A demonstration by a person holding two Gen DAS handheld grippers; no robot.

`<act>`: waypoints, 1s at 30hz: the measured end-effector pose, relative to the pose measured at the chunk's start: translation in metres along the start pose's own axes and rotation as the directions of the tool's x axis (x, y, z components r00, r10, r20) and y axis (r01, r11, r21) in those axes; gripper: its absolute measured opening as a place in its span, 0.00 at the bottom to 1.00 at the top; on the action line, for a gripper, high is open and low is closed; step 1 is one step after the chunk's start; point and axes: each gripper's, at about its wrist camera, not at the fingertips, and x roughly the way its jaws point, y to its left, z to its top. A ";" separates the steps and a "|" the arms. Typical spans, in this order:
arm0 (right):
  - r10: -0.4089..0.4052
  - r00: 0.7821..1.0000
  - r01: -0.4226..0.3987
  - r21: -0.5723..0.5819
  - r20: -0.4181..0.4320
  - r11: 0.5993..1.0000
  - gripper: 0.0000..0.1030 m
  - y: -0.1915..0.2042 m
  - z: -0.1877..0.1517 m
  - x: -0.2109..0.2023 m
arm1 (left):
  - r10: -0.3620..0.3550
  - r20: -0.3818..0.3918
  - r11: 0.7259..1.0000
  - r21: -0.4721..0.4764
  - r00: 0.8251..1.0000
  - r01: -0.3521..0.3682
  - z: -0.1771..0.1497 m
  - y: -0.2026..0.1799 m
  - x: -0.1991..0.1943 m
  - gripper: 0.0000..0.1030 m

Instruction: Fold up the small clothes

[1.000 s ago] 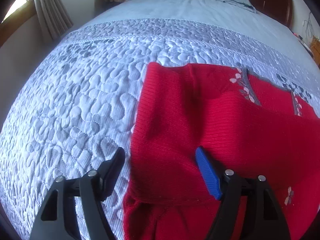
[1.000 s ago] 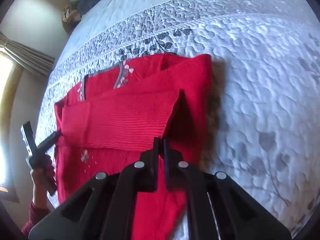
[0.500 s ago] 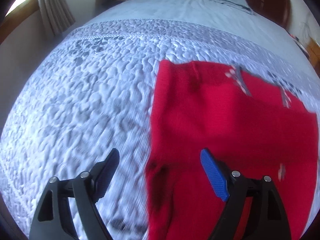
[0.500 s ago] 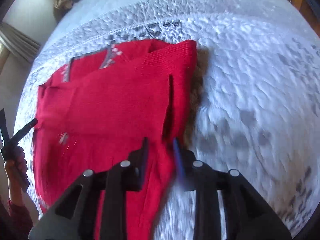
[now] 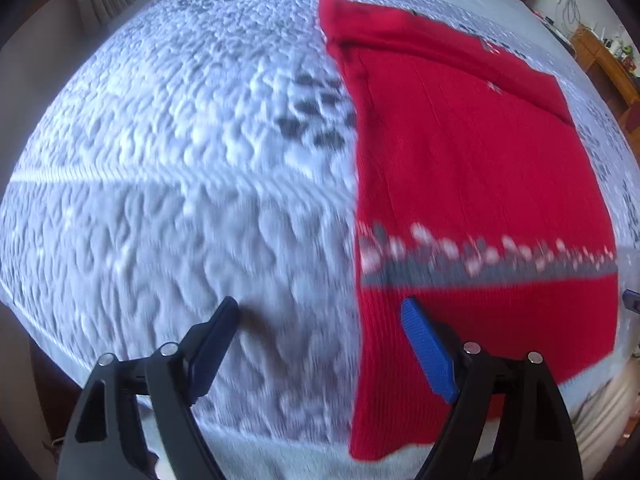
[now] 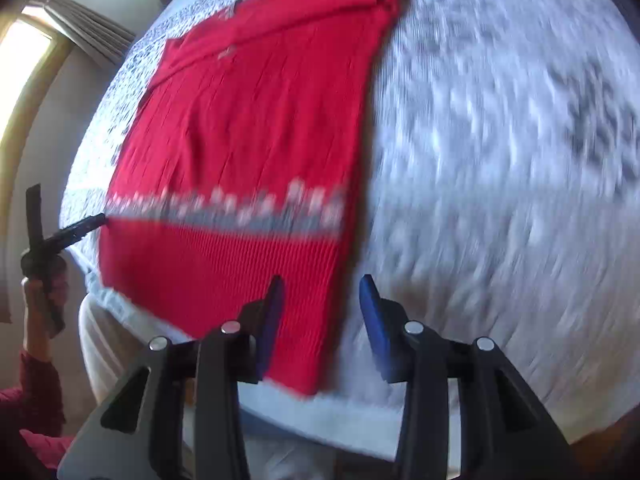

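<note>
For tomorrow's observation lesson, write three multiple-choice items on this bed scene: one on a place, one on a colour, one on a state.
1. Where does the red knitted sweater lie?
A. Flat on the grey-white quilted bedspread
B. On a chair
C. In a basket

2. What colour is the band across the sweater, near its hem?
A. Green
B. Grey with pale flecks
C. Yellow

3. How do the right gripper's fingers stand?
A. Clamped on a sleeve
B. Apart, holding nothing
C. Shut on the quilt

Answers: 1 A, the sweater lies spread on the quilt in both views. 2 B, a grey band with pale flecks crosses the red knit. 3 B, a gap shows between the fingers, which have just been opening, and no cloth is pinched.
</note>
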 end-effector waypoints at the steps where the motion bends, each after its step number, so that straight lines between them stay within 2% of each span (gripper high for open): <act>1: 0.003 1.000 -0.003 -0.004 -0.002 1.000 0.39 0.004 -0.006 0.001 | 0.003 0.002 1.000 0.007 1.000 -0.003 -0.006 -0.002 -0.001 0.81; 6: -0.020 0.999 0.020 -0.002 -0.027 1.000 0.43 0.011 -0.026 0.015 | 0.009 0.006 0.999 0.037 1.000 -0.010 -0.026 -0.014 -0.004 0.80; 8: -0.036 0.999 0.036 -0.006 -0.028 0.999 0.42 0.011 -0.027 0.019 | -0.014 -0.004 1.000 0.023 1.000 0.014 -0.031 -0.014 -0.005 0.79; 10: -0.013 1.000 0.013 0.010 -0.020 1.000 0.43 0.009 -0.029 0.022 | -0.014 -0.007 1.000 0.005 1.000 0.014 -0.037 -0.015 -0.005 0.75; 11: -0.006 1.000 0.006 0.011 -0.019 1.000 0.39 0.009 -0.029 0.023 | -0.024 -0.009 1.000 -0.001 1.000 0.024 -0.039 -0.016 -0.006 0.67; 12: -0.002 1.000 0.002 0.001 -0.021 1.000 0.28 0.010 -0.031 0.023 | -0.044 -0.011 0.999 -0.007 0.999 0.044 -0.041 -0.017 -0.007 0.55; 13: 0.003 1.000 -0.003 -0.008 -0.022 1.000 0.15 0.013 -0.032 0.024 | -0.058 -0.015 0.998 -0.009 0.998 0.058 -0.043 -0.019 -0.009 0.50; 14: 0.041 0.999 -0.041 -0.005 -0.025 0.999 0.09 0.014 -0.033 0.024 | -0.060 -0.018 0.998 -0.005 0.998 0.060 -0.045 -0.022 -0.010 0.41; 16: 0.082 0.997 -0.082 0.008 -0.010 0.997 0.08 0.017 -0.033 0.021 | -0.070 -0.024 0.998 0.000 0.997 0.070 -0.048 -0.026 -0.013 0.28; 17: 0.102 0.995 -0.102 0.008 -0.001 0.995 0.08 0.014 -0.032 0.015 | -0.103 -0.031 0.995 -0.009 0.994 0.103 -0.048 -0.025 -0.013 0.14; 18: 0.133 0.991 -0.133 0.010 0.011 0.991 0.08 0.016 -0.031 0.010 | -0.143 -0.042 0.990 -0.026 0.989 0.142 -0.048 -0.024 -0.013 0.08; 19: 0.165 0.986 -0.165 0.013 0.020 0.986 0.07 0.016 -0.030 0.006 | -0.185 -0.048 0.982 -0.054 0.982 0.182 -0.048 -0.021 -0.014 0.08; 21: 0.236 0.971 -0.237 0.020 0.040 0.971 0.07 0.017 -0.024 -0.006 | -0.210 -0.039 0.975 -0.083 0.977 0.206 -0.045 -0.020 -0.016 0.07; 25: 0.319 0.944 -0.321 0.018 0.085 0.947 0.07 0.021 0.007 -0.035 | -0.314 0.024 0.938 -0.148 0.949 0.314 -0.016 -0.009 -0.036 0.07; 27: 0.329 0.939 -0.332 0.019 0.103 0.943 0.07 0.022 0.027 -0.045 | -0.302 0.076 0.940 -0.139 0.950 0.310 0.008 -0.008 -0.050 0.07; 30: 0.307 0.943 -0.313 0.028 0.128 0.949 0.07 0.019 0.066 -0.057 | -0.299 0.125 0.938 -0.143 0.946 0.315 0.046 -0.005 -0.060 0.07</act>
